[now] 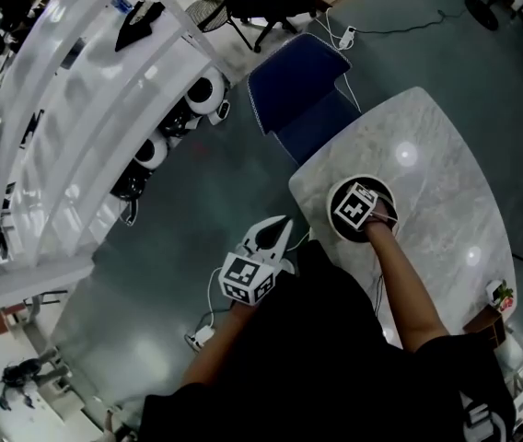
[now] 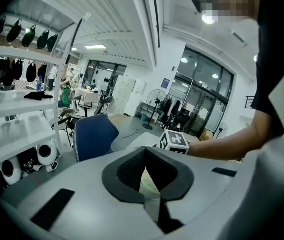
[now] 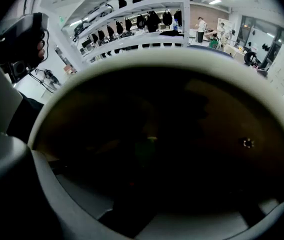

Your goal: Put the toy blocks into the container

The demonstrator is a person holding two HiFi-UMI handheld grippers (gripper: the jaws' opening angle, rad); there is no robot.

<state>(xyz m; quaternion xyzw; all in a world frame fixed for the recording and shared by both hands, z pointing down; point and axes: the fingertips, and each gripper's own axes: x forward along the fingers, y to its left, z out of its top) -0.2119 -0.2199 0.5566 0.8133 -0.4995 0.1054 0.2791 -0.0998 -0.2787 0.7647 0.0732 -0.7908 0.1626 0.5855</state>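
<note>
1. My left gripper [image 1: 283, 226] is closed right up with nothing in it. It hangs off the near-left edge of the marble table [image 1: 446, 191], over the floor, pointing towards the blue chair [image 1: 303, 99]. It has no job in this step, so I would keep it out there, clear of my other arm.
2. My right gripper [image 1: 361, 208] points steeply down into the dark round container [image 1: 342, 233], which stands on the table near its left edge. The jaws stand partly apart. Their own view is almost black, and between them I make out only a dim greenish shape [image 3: 145, 144], probably a toy block. I cannot tell whether the pads press on it.
3. I judge the step in hand to be letting that block go inside the container. To do it well I should stay inside the pale rim, get low over the bottom, and open evenly so the block drops a short way and does not bounce out.
4. I should not lean on the wall, because a bowl on smooth marble may slide or tip.
5. Afterwards I would lift straight up until the jaws clear the rim, and only then swing away.
6. Small coloured things [image 1: 499, 295] sit at the table's far right edge, too small to name. I see no other block.
</note>
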